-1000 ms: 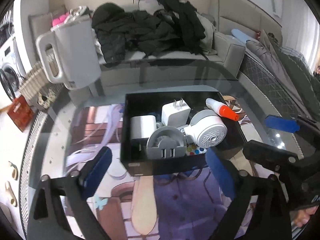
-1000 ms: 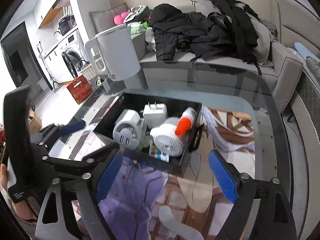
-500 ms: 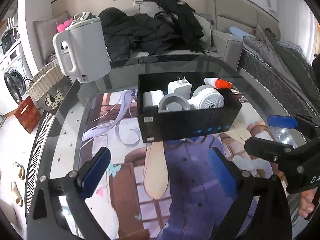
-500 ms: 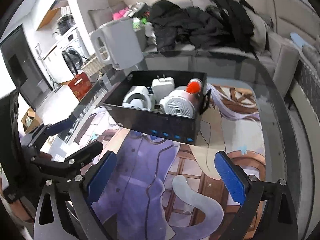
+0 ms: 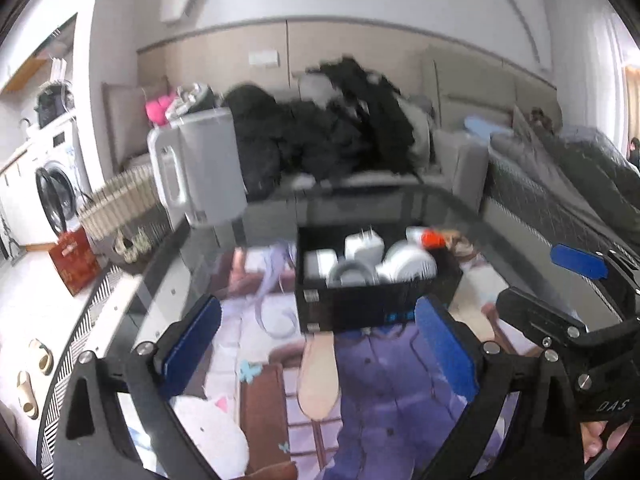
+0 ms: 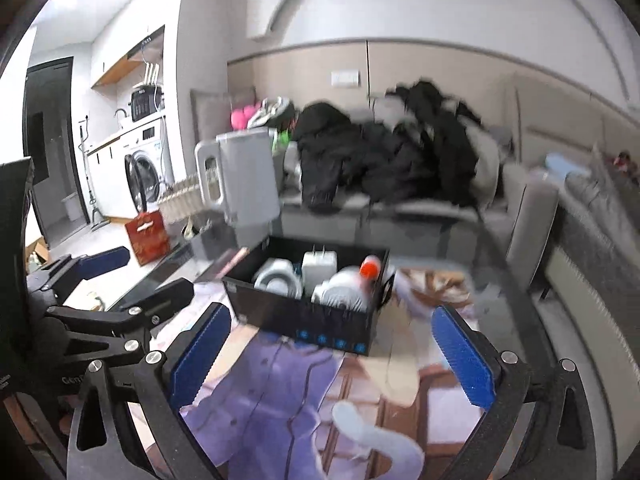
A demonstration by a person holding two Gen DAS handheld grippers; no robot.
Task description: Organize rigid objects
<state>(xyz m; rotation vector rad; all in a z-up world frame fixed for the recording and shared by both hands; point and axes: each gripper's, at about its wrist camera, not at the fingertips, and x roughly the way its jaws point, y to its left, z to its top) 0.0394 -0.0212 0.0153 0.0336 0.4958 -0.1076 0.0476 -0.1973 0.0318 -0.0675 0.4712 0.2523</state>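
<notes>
We see the black box (image 5: 376, 304) sitting on the glass bench (image 5: 460, 208), well ahead of both grippers, and it looks full: a white plug (image 5: 364, 245), a white round gadget (image 5: 412, 266), a grey round one (image 5: 352, 274) and an orange-capped bottle (image 5: 430, 238) all lie inside. Nothing rigid shows loose on the bench around it, apart from the white kettle (image 5: 204, 168) at the far left corner, so we judge the sorting nearly or fully done.

Our left gripper (image 5: 316, 344) holds nothing, its fingers spread wide. Same for our right gripper (image 6: 332, 356), fingers wide apart and empty.

For writing, we read "DAS" on the right gripper's body in the left view; the blue marks on the box front and its small white label are too blurred to read.
</notes>
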